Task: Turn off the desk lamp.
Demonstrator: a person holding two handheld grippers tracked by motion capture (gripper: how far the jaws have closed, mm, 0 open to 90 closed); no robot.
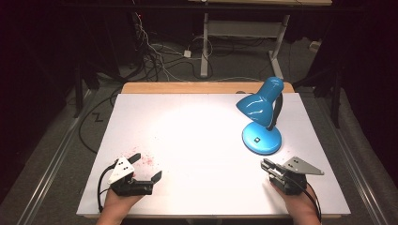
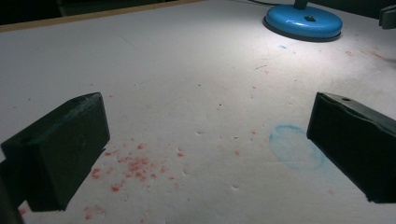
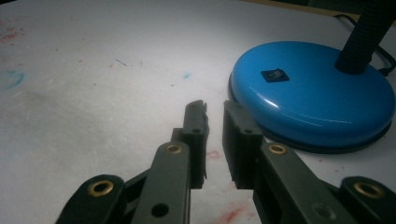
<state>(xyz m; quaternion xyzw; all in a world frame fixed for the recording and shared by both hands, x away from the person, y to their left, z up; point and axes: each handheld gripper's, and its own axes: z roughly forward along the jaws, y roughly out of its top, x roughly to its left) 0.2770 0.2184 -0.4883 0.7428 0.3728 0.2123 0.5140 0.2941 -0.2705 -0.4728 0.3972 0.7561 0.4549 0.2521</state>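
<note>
Two grippers: resting low on the white table [image 1: 202,140]
Left gripper [image 1: 148,166]: jaws spread wide over red specks [image 2: 135,165]
Right gripper [image 3: 215,112]: jaws nearly together, empty, beside the blue lamp [image 1: 262,117]

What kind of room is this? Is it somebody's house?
Probably a lab or workshop, not a house. A white work table lit by a blue desk lamp, loose cables on the floor, and a metal-legged bench behind suggest that.

Left gripper [image 1: 148,167]: held low at near left, jaws spread wide. Right gripper [image 1: 265,166]: held low at near right, jaws nearly closed, narrow gap, nothing between.
</note>
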